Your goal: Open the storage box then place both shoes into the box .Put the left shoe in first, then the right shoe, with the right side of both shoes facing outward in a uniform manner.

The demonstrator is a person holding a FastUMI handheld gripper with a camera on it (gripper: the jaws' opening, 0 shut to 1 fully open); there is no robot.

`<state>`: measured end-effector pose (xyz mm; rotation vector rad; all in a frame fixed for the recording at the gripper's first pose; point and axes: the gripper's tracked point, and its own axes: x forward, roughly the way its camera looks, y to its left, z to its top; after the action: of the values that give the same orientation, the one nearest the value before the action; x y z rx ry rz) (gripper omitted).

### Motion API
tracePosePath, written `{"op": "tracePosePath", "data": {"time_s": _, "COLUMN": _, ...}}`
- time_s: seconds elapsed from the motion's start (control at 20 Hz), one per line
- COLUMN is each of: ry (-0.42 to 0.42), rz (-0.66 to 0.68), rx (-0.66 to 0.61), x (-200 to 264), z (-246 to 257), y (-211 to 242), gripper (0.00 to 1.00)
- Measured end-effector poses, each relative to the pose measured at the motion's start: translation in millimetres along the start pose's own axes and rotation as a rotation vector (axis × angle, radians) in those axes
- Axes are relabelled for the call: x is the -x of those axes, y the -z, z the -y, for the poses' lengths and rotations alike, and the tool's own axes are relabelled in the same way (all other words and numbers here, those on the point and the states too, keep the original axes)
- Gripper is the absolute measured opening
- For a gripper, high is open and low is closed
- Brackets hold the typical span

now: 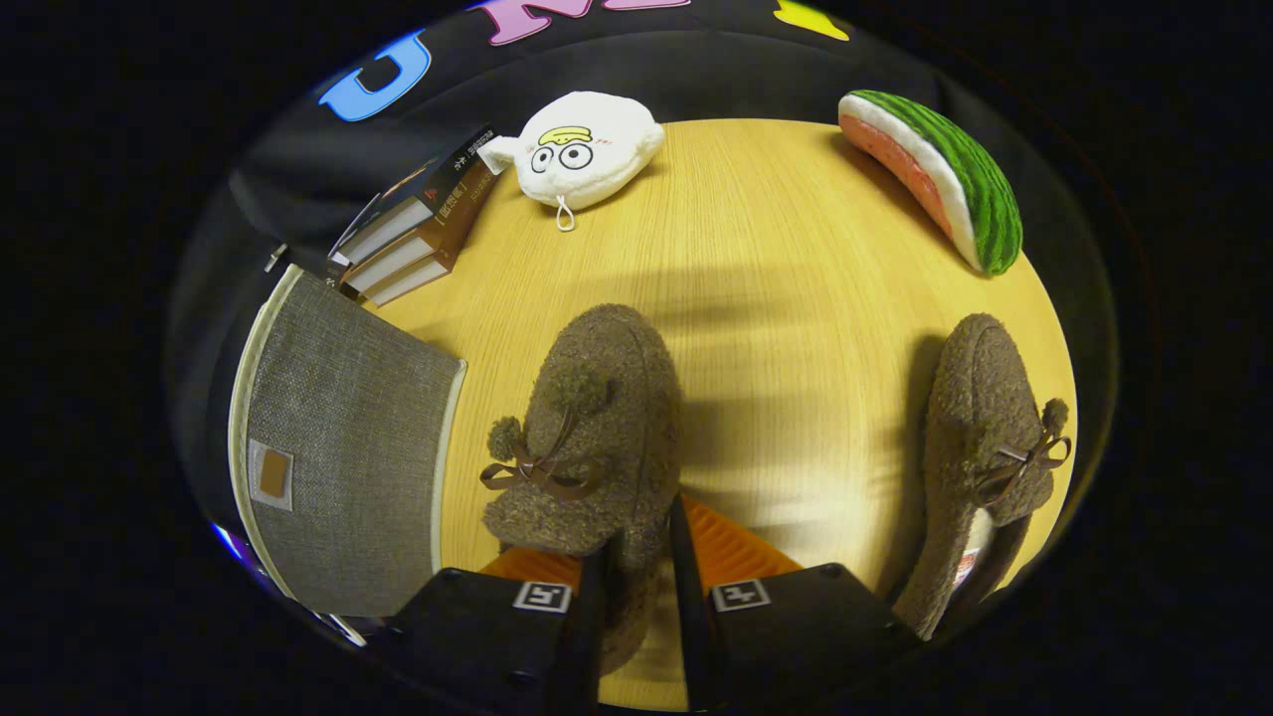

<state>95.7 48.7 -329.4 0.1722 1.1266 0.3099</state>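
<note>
A brown fuzzy shoe [597,418] with a pompom bow stands on the wooden table [796,288], toe pointing away from me. My gripper [641,542] is shut on its rear rim, with the fuzzy wall pinched between the two fingers. The second matching shoe [985,428] lies off to the right of the fingers, also toe away and leaning slightly. To the left of the held shoe sits the grey fabric storage box [348,447] with cream trim and a small brown tag. I only see one grey fabric panel, so I cannot tell whether it is open.
A stack of books [418,239] lies beyond the box. A white plush toy [587,144] sits at the table's far edge, and a watermelon-slice plush [945,174] at the far right. Bare wood stretches between the two shoes.
</note>
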Motion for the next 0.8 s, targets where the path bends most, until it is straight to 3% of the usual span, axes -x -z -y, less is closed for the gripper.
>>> {"op": "tracePosePath", "data": {"time_s": 0.35, "ry": 0.017, "rz": 0.008, "rx": -0.047, "x": 3, "z": 3, "y": -2, "gripper": 0.05}}
{"op": "tracePosePath", "data": {"time_s": 0.8, "ry": 0.095, "rz": 0.146, "rx": -0.192, "x": 76, "z": -17, "y": -17, "gripper": 0.05}}
